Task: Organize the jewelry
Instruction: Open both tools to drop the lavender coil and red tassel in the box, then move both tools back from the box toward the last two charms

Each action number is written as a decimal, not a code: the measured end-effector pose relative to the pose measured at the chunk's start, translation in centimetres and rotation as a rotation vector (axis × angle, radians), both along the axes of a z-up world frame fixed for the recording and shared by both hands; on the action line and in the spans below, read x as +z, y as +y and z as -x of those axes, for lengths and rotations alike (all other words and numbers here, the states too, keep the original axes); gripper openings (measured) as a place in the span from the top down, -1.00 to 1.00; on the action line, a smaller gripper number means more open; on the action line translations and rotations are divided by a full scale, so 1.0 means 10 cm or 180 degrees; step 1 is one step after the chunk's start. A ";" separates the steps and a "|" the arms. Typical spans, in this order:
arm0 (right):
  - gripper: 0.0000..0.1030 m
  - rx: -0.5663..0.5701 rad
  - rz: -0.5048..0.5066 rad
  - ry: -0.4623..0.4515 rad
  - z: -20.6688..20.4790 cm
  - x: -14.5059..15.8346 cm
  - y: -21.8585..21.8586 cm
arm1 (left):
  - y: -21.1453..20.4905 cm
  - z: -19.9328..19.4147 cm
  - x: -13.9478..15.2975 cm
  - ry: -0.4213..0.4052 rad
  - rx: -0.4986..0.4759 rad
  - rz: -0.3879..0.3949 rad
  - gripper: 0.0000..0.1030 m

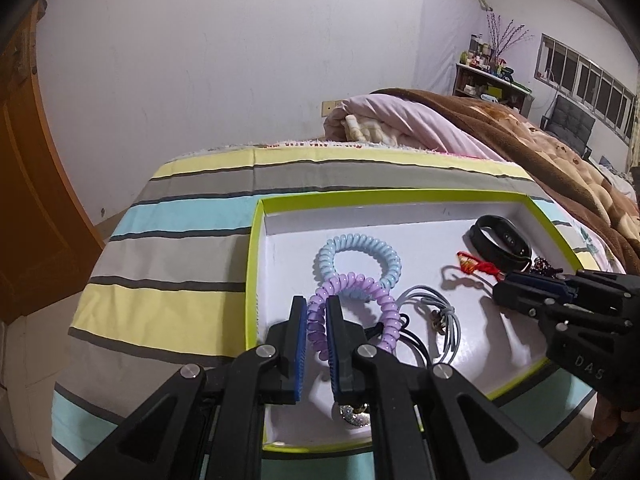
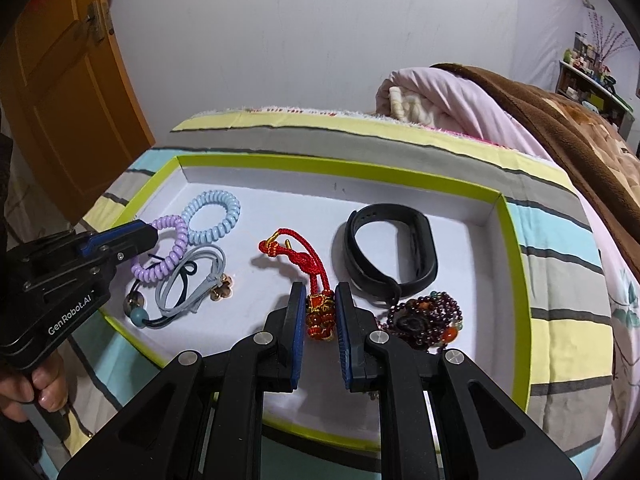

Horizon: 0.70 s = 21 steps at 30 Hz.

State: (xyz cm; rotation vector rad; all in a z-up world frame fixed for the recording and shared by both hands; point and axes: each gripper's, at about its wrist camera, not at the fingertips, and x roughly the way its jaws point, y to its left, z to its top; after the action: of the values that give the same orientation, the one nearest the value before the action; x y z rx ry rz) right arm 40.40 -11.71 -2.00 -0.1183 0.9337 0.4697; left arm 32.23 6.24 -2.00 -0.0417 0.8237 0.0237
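Two grippers are lowered into the green-rimmed tray [image 2: 516, 240]. The left gripper [image 1: 316, 308] is closed on the purple coil bracelet [image 1: 360, 292], which seems light and springy. The right gripper [image 2: 320, 300] is slightly apart around the red knotted charm [image 2: 320, 312]; this soft cord is best pinched at its thick knot.

I see bare white floor along the far wall of the tray [image 2: 514, 240], beyond every item. Toward its left end, the purple coil [image 2: 170, 246], blue coil [image 2: 212, 216] and grey cord [image 2: 192, 284] crowd together, touching. At its right end, the black band [image 2: 390, 250] and bead string [image 2: 430, 316] block passage. The red knot [image 2: 316, 300] sits mid-tray, open floor left of it.
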 end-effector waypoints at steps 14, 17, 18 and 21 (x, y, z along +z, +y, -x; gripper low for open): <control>0.23 0.0095 0.0022 -0.0122 0.16 0.10 0.04 | 0.00 0.12 0.06 -0.0089 -0.0058 0.0143 0.81; 0.23 0.0072 -0.0003 -0.0160 0.22 0.15 0.00 | -0.01 0.17 0.11 -0.0144 -0.0083 0.0151 0.81; 0.23 0.0064 -0.0015 -0.0174 0.24 0.17 -0.01 | -0.01 0.20 0.13 -0.0160 -0.0092 0.0149 0.81; 0.23 0.0035 -0.0056 -0.0210 0.32 0.23 -0.05 | -0.01 0.28 0.17 -0.0187 -0.0095 0.0147 0.81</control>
State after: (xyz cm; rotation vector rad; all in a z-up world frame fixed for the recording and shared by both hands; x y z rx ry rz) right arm 37.15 -12.23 0.30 -0.1223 0.8644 0.4815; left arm 29.40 6.10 -0.29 -0.0731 0.7659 -0.0246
